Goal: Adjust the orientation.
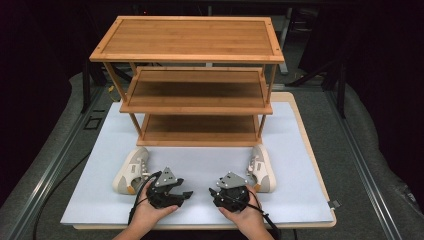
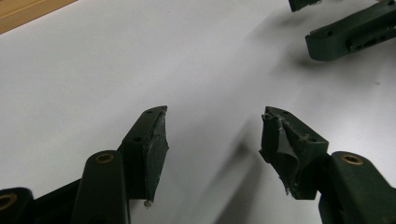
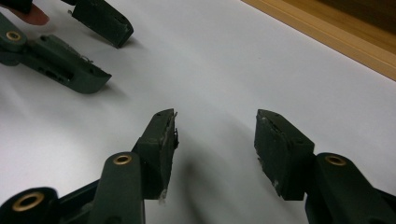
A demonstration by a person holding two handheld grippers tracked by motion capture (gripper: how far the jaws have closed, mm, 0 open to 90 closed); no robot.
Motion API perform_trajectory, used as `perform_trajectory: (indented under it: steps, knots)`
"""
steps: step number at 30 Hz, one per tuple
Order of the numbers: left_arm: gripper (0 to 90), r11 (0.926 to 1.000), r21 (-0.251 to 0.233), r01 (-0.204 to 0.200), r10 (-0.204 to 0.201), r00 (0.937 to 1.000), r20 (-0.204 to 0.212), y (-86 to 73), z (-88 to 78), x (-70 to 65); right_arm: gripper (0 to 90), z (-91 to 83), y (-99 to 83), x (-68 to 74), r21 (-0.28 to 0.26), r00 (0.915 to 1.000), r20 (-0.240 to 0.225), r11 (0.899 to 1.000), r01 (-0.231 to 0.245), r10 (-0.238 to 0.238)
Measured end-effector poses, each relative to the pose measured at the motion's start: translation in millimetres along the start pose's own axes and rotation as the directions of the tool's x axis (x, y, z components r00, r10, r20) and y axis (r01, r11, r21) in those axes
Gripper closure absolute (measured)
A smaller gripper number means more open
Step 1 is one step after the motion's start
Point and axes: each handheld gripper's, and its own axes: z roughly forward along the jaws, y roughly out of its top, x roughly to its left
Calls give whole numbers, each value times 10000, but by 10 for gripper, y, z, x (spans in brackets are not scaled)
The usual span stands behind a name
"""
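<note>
Left gripper and right gripper both gape with nothing between the jaws, resting near the table's near edge, tips turned toward each other; likely a ready pose, since the left shoe and right shoe lie untouched just beyond, before the wooden rack; both hands cup them low

Both tongs, left tongs and right tongs, are looking chunky black with grey three-cornered top plates, brass-ringed screws (pads looking pretty scuffed), black cables trailing back. Bare hands.
</note>
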Motion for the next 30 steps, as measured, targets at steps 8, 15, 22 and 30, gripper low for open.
perform_trajectory:
  steps: [8, 15, 22, 30]
  knots:
    - [445, 9996, -179, 214, -214, 9998, 18, 17, -282, -49, 464, -135, 6, 6, -214, 10000, -62, 9998, -58, 56]
    - [455, 9941, -716, 818, -830, 9965, -134, 54, -548, 84, 470, -222, 24, 3, -465, 9998, 18, 9987, -188, 189]
    - [477, 9798, -1095, 1676, -1736, 9836, -480, 23, -753, 276, 499, -282, 28, -31, -1051, 9995, 139, 9941, -278, 294]
    - [475, 9743, -1377, 1780, -1977, 9694, -1454, -45, -1033, 489, 499, -274, 15, -49, -980, 9991, 158, 9945, -365, 383]
